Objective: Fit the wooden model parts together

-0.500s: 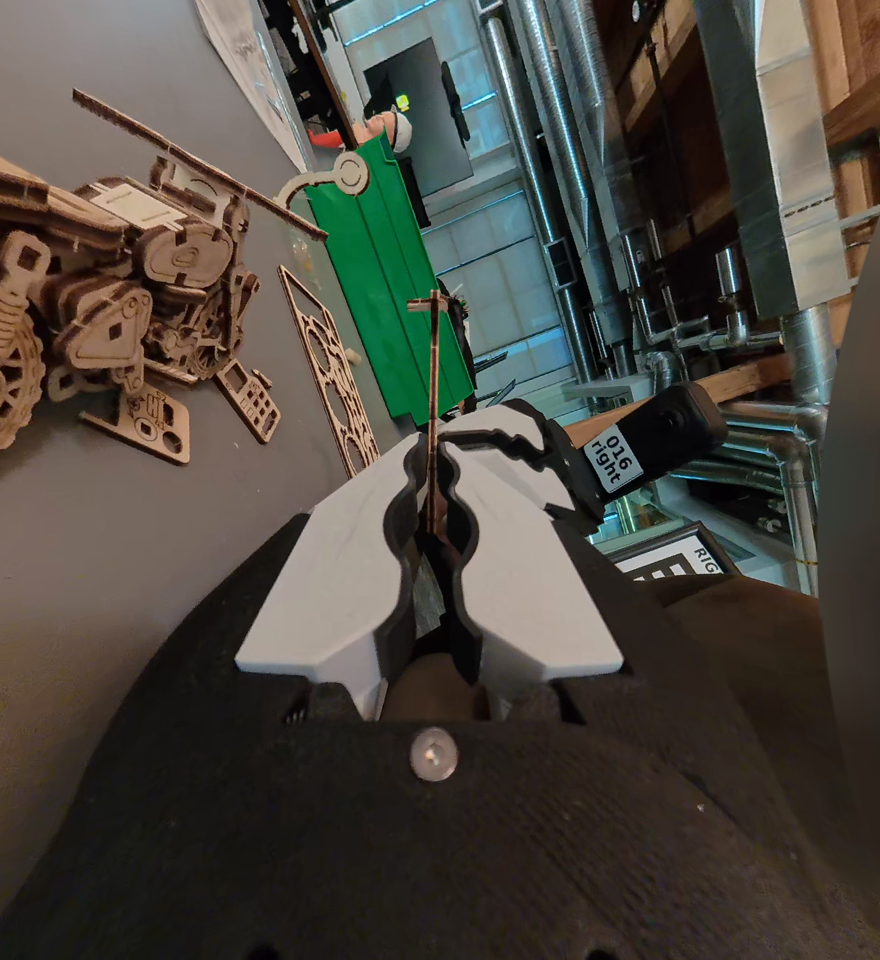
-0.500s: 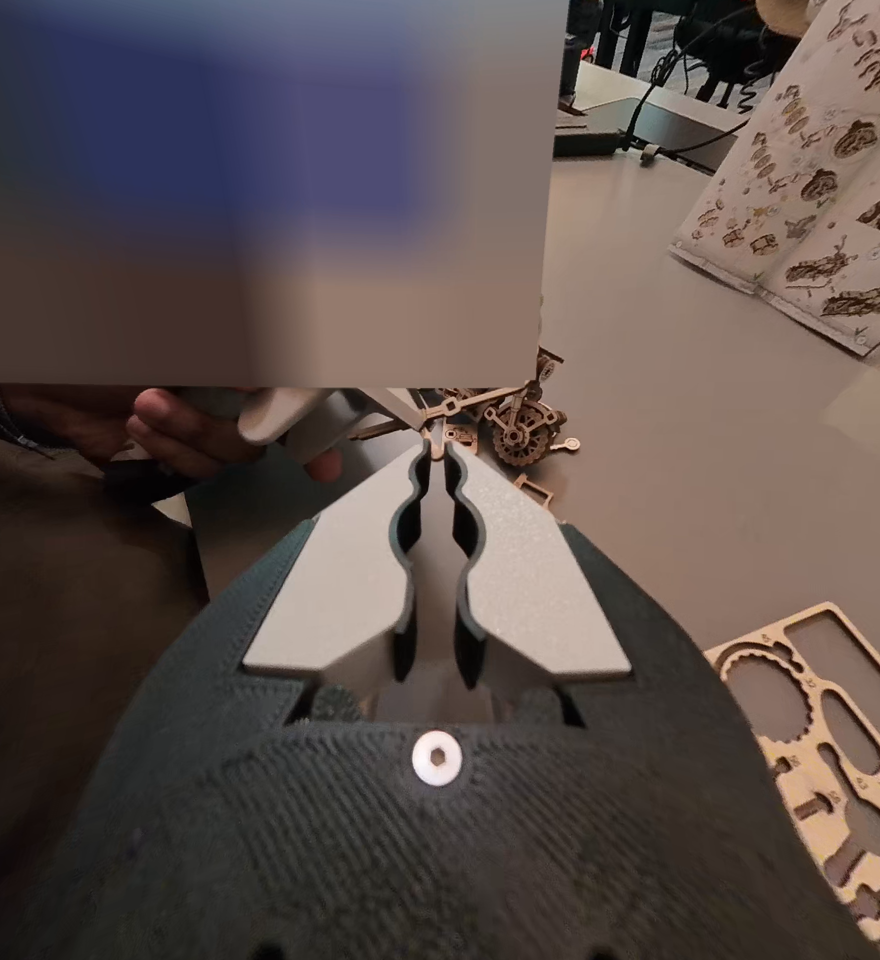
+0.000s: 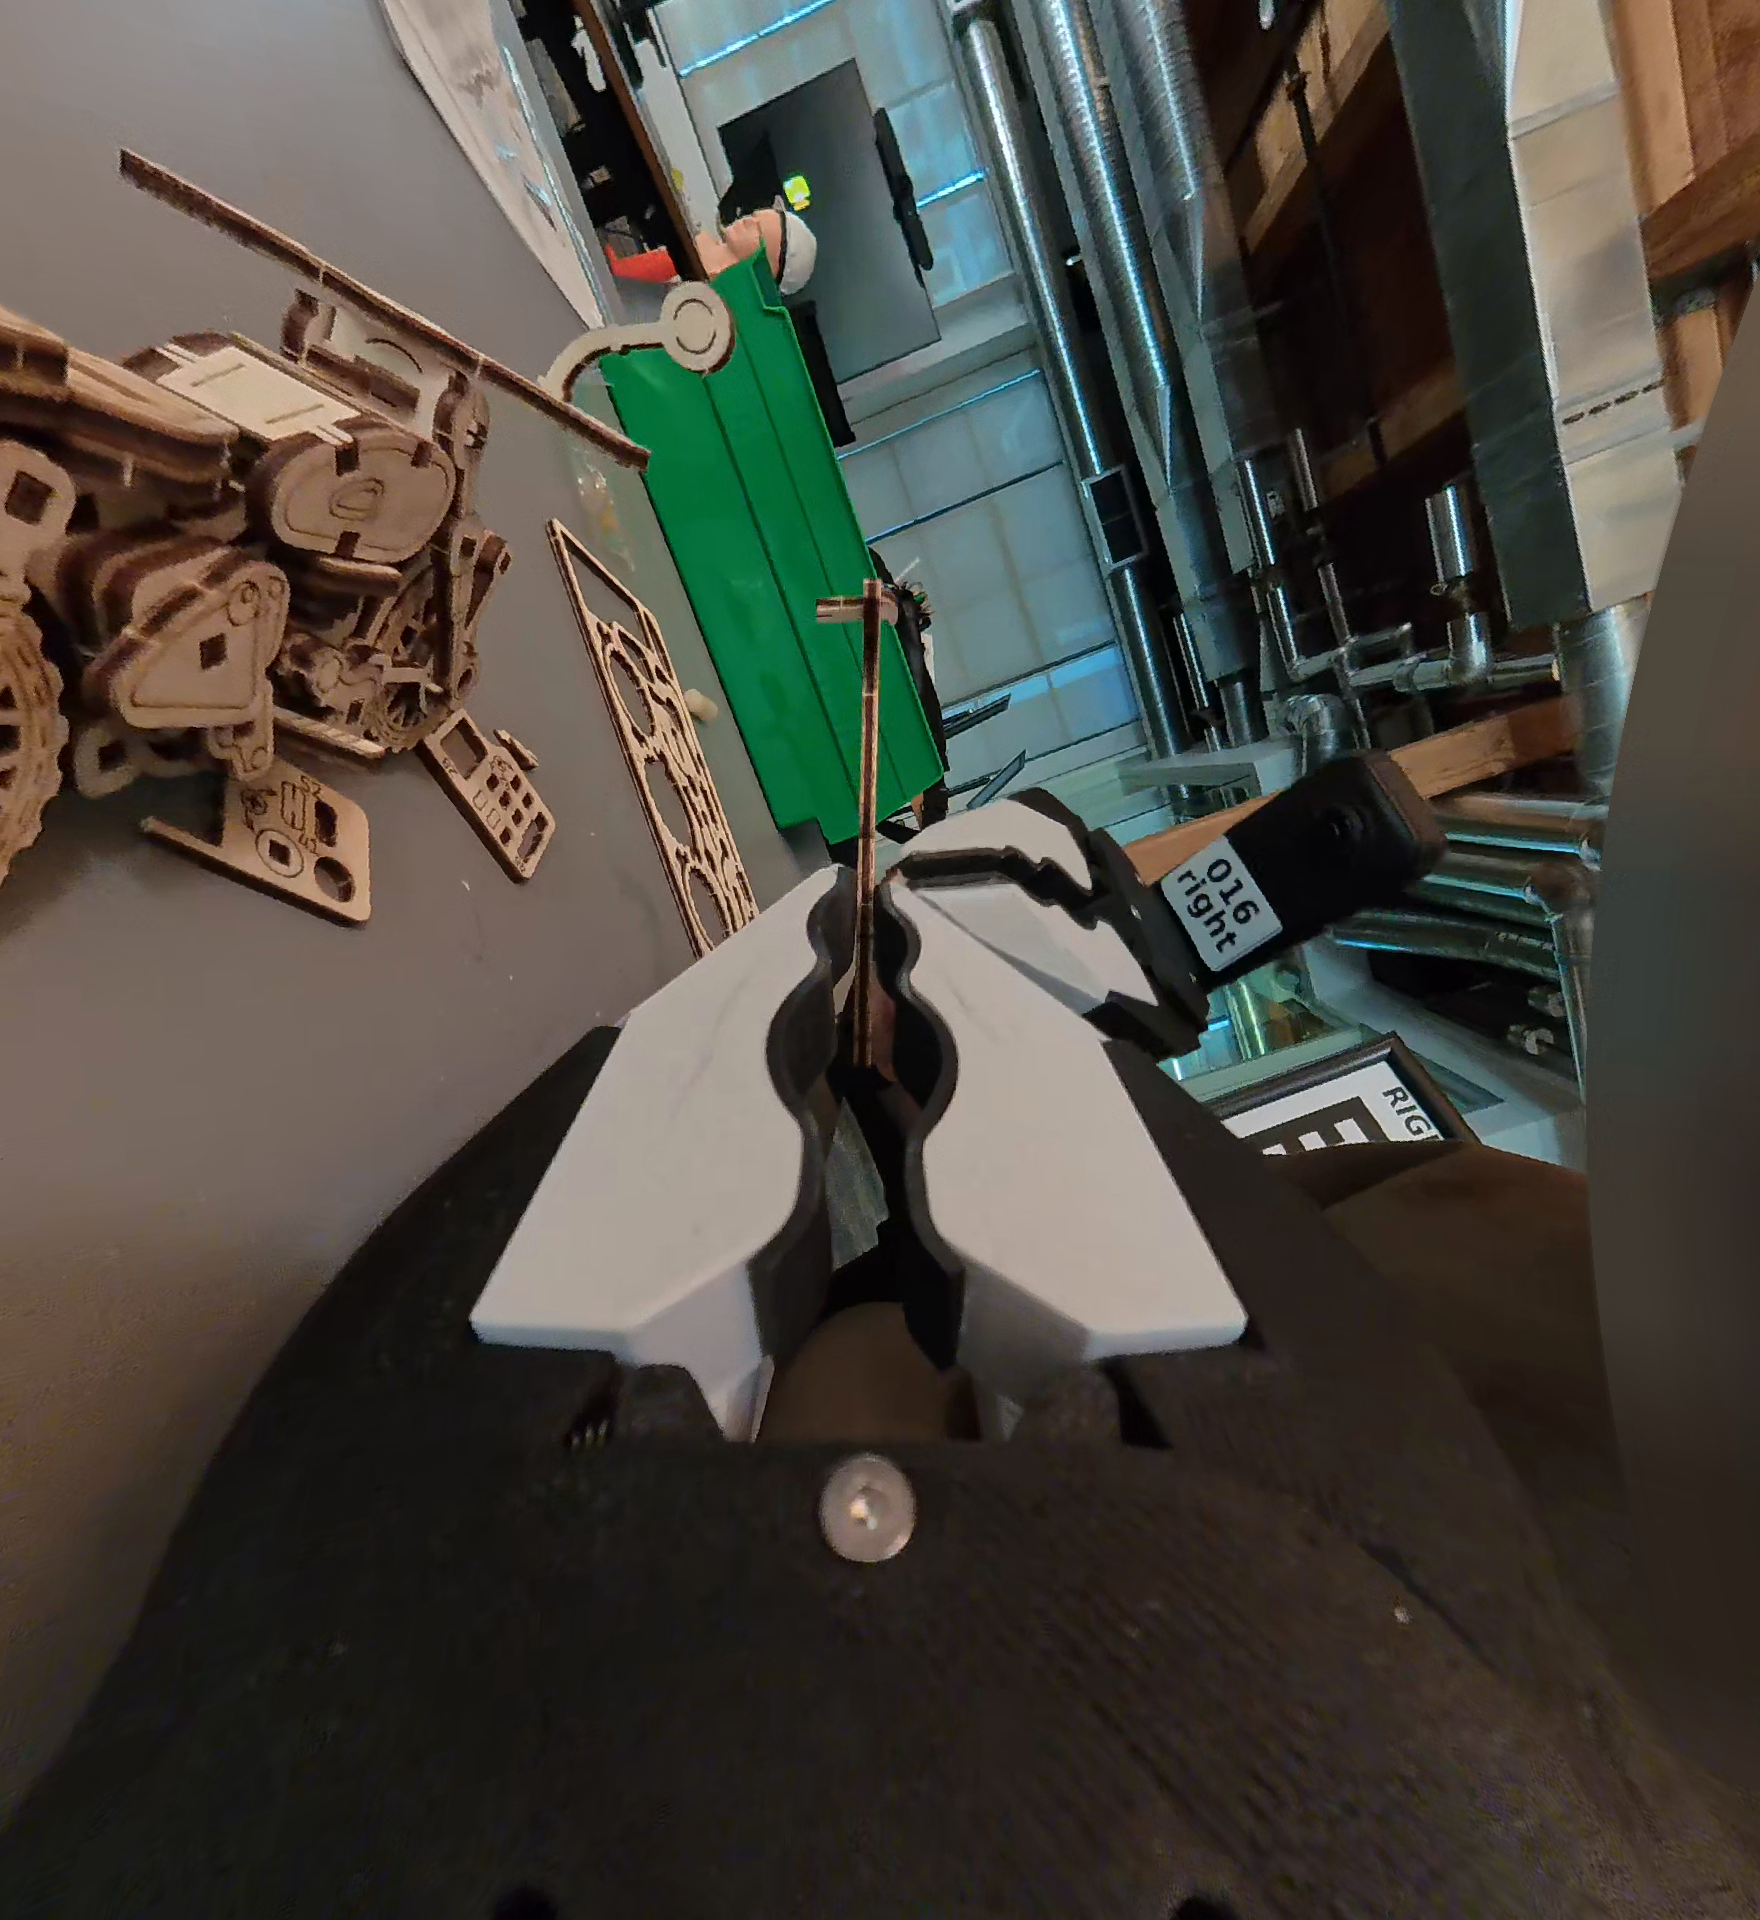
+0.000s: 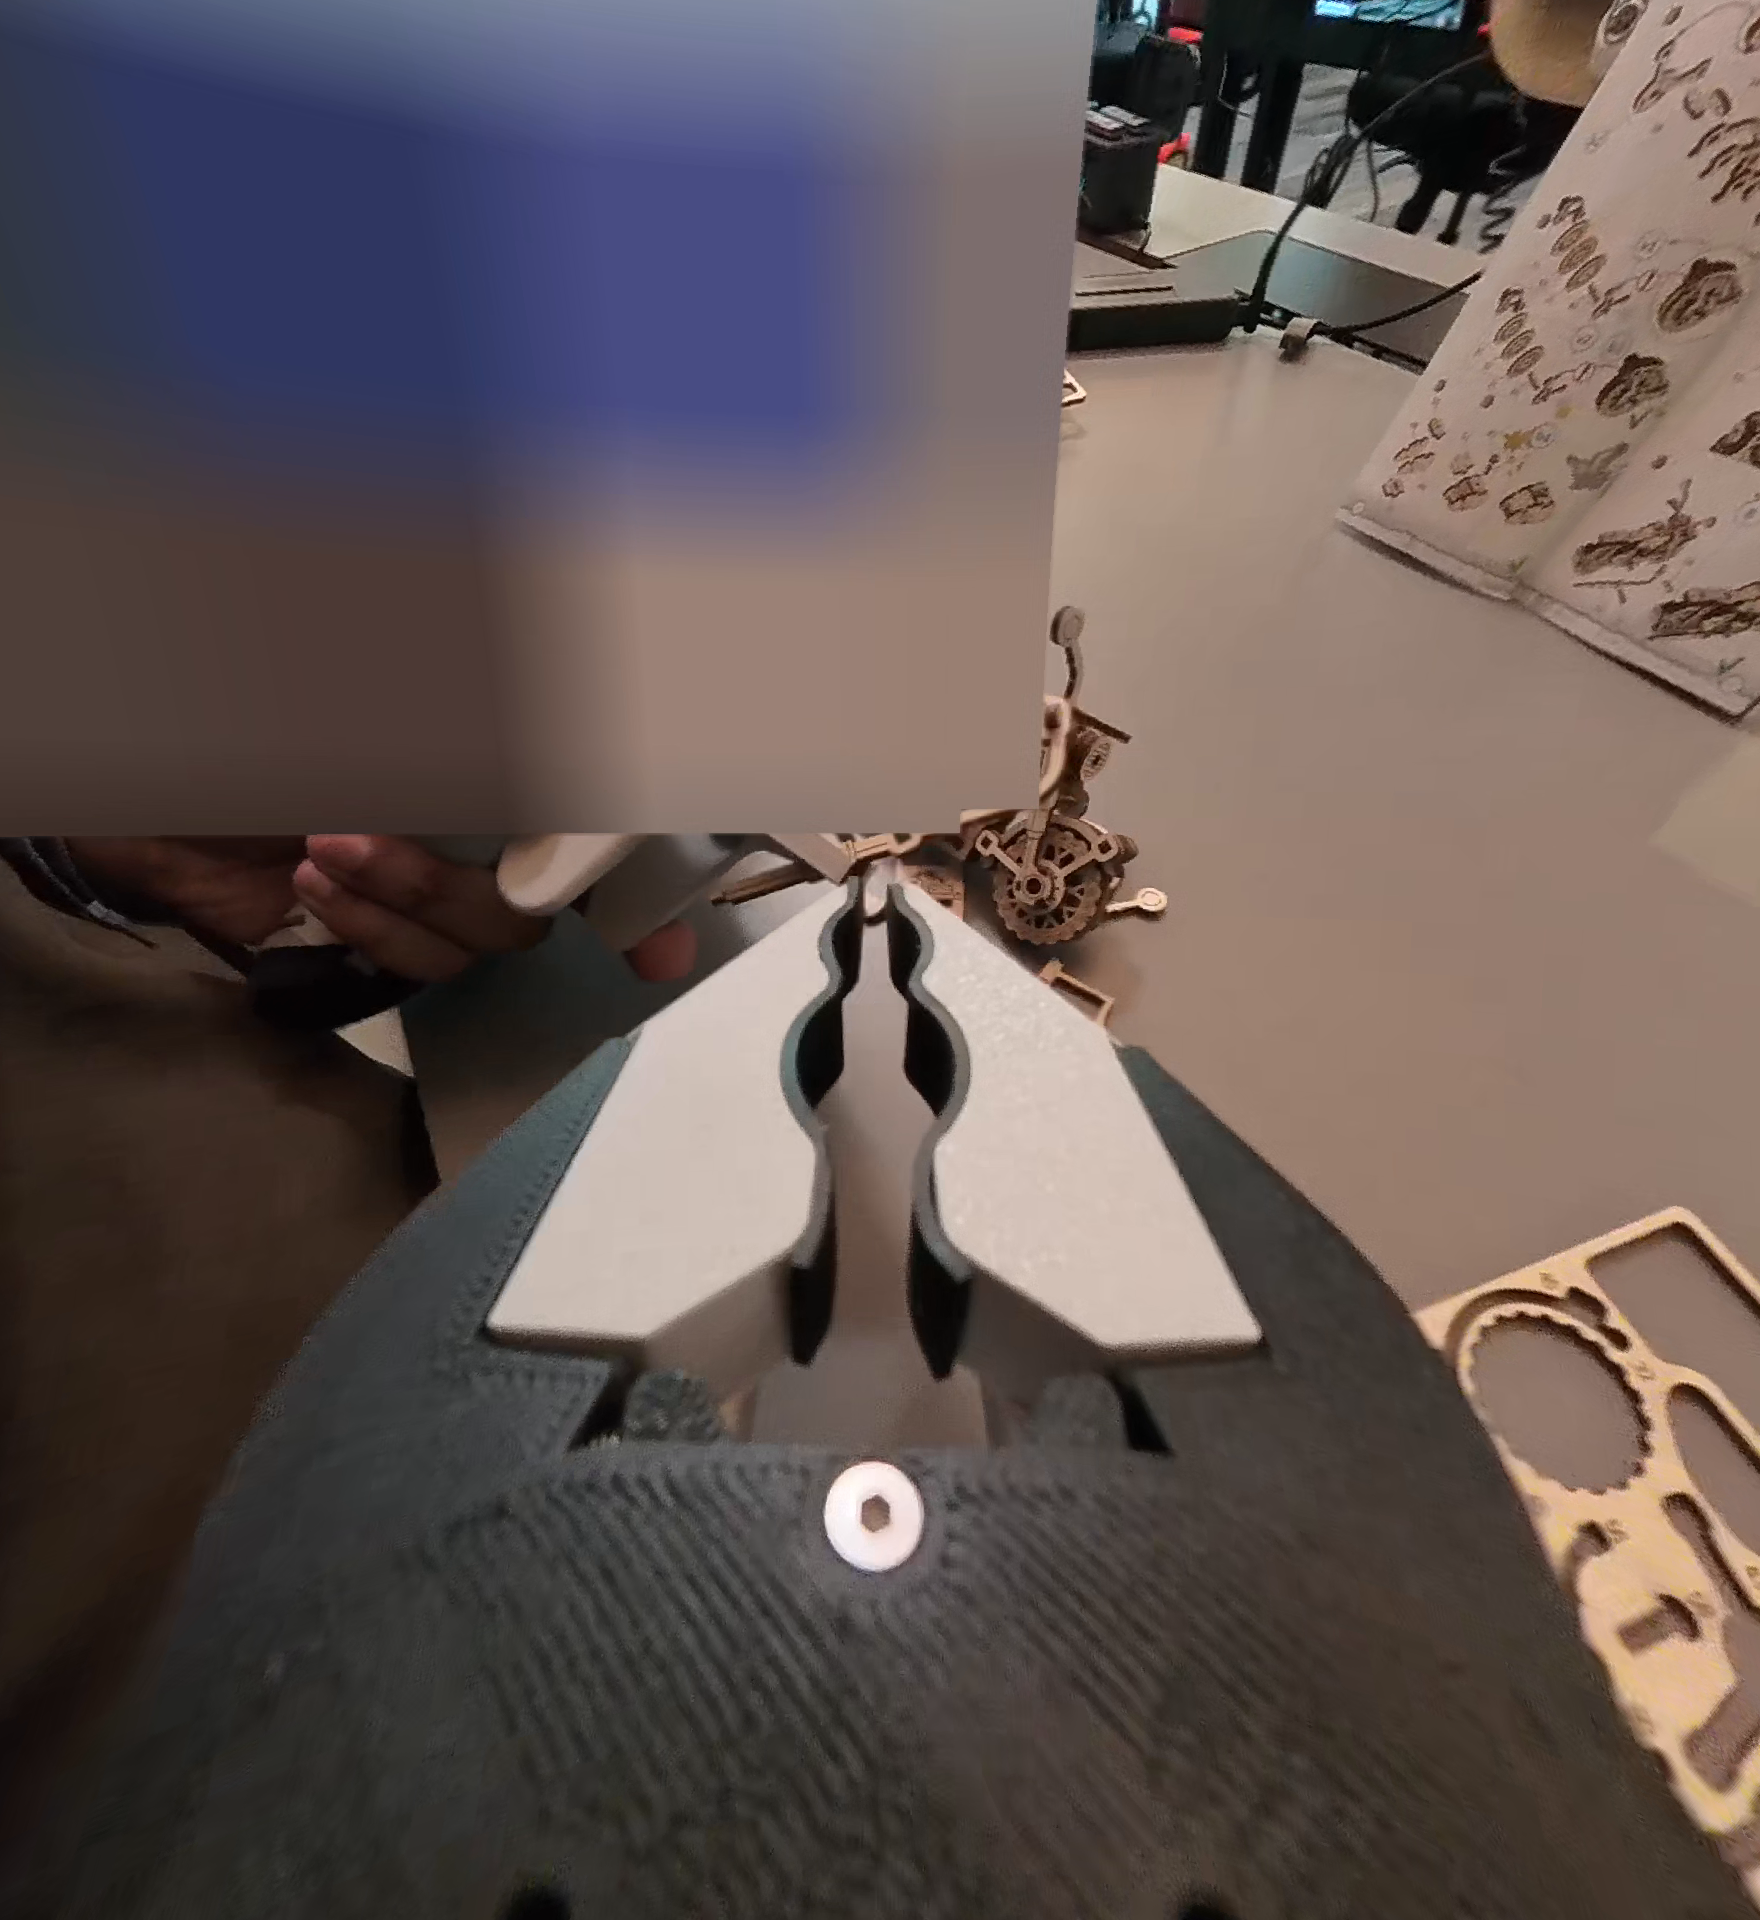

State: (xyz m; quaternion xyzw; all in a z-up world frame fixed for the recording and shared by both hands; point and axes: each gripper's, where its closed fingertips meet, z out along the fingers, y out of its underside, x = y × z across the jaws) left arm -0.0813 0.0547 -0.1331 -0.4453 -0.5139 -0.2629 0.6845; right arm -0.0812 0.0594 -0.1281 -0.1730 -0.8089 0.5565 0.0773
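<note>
Left gripper (image 3: 863, 883) fingers clamp a thin wooden strip (image 3: 868, 748), seen edge-on, small cross-piece at its far tip, pointing to 12 o'clock. Right gripper (image 4: 874, 896) fingers nearly closed; a tiny part may sit at the tips, can't tell. Right gripper also shows in the left view at 2 o'clock, just beside the left tips. Wooden motorcycle model (image 3: 128, 582) on grey table (image 3: 180, 1091) at 10 o'clock, cut-out sheet (image 4: 1634, 1475) at 4 o'clock in the right view
</note>
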